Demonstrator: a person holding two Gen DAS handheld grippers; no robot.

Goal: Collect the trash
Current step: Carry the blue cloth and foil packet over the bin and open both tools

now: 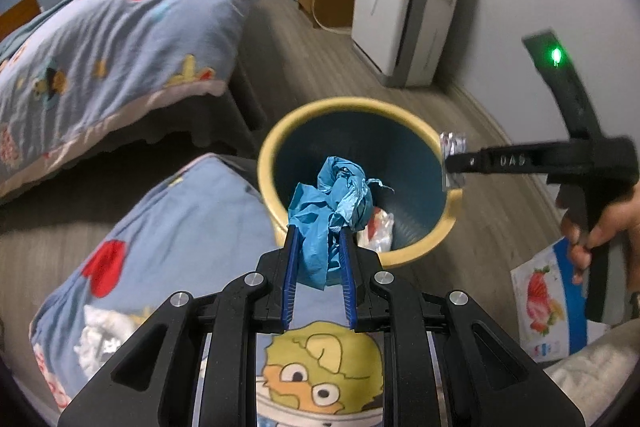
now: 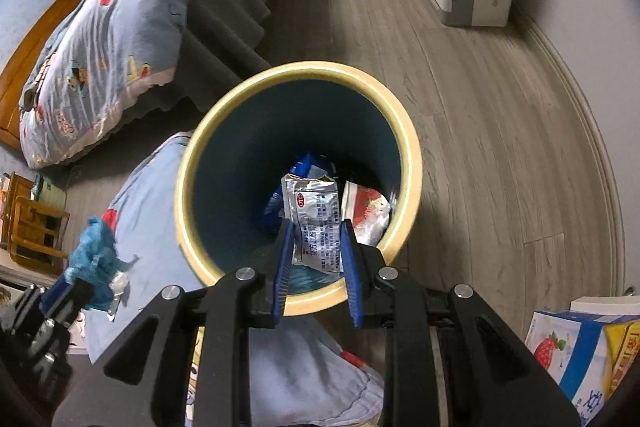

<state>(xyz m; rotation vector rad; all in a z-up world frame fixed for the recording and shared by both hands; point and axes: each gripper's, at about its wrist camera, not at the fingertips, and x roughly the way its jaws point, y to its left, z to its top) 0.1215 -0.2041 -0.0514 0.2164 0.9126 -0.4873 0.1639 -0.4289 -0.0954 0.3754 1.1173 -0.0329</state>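
A round bin with a yellow rim [image 1: 276, 131] [image 2: 188, 163] and dark blue inside stands on the floor beside the bed. My left gripper [image 1: 319, 233] is shut on a crumpled blue wad of trash [image 1: 332, 211] and holds it over the bin's near rim; the wad also shows in the right wrist view [image 2: 94, 255]. My right gripper [image 2: 316, 227] is shut on a silver sachet [image 2: 316, 223] above the bin's opening; the sachet also shows in the left wrist view [image 1: 452, 147]. A red-and-white wrapper [image 2: 366, 213] and a blue packet [image 2: 306, 165] lie inside the bin.
A bed with a blue cartoon quilt [image 1: 120, 39] is at the left, its quilt hanging near the bin. A white appliance [image 1: 404, 7] stands by the wall. A strawberry-print carton [image 2: 572, 351] is at the lower right. Grey wood floor [image 2: 480, 127] surrounds the bin.
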